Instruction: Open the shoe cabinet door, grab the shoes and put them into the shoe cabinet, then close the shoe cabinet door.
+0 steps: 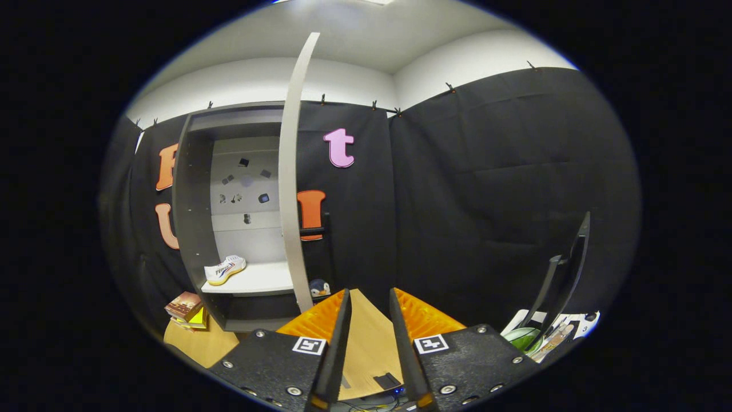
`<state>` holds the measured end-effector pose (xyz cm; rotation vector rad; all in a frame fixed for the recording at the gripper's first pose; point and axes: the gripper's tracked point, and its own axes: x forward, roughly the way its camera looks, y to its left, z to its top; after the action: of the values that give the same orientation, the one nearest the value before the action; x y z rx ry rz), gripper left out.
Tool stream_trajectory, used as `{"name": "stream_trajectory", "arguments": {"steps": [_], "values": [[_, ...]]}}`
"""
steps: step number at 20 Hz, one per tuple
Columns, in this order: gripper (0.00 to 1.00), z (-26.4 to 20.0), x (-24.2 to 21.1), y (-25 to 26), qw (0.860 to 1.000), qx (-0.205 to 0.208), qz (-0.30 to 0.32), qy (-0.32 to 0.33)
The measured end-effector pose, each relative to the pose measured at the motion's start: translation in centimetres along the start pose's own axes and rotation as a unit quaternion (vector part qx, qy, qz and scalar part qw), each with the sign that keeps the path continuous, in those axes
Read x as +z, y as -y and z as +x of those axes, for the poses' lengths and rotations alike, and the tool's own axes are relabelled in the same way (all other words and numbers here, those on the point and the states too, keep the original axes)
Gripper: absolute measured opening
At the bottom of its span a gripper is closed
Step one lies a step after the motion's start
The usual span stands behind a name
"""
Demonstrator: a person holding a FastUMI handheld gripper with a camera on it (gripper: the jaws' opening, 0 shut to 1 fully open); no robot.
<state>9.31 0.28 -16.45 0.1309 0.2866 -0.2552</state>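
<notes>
1. With the door (293, 171) standing wide open ahead and left of the fingers, closing it is likely the remaining step; a push too near its edge could slip off or swing it hard.
2. One white shoe (225, 269) already sits on the shoe cabinet (191, 189) shelf, well beyond the fingers.
3. The gripper (369, 320) is parted, fingers holding and touching nothing.

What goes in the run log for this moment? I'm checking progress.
door: open | shoe: on cabinet shelf | gripper: fingers apart, empty, back from cabinet | left: close door
</notes>
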Motion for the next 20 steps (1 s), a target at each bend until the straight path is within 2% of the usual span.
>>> {"name": "stream_trajectory", "arguments": {"steps": [4,11,15,20], "values": [[0.57,-1.0,0.3,-1.1,1.0,0.017,-0.008,0.012],[0.83,-2.0,-1.8,-6.2,0.995,0.095,-0.038,0.018],[0.92,-1.8,-6.0,-9.6,0.989,0.138,-0.052,-0.022],[0.94,-0.6,-12.7,-11.2,0.98,0.157,-0.093,-0.086]]}}
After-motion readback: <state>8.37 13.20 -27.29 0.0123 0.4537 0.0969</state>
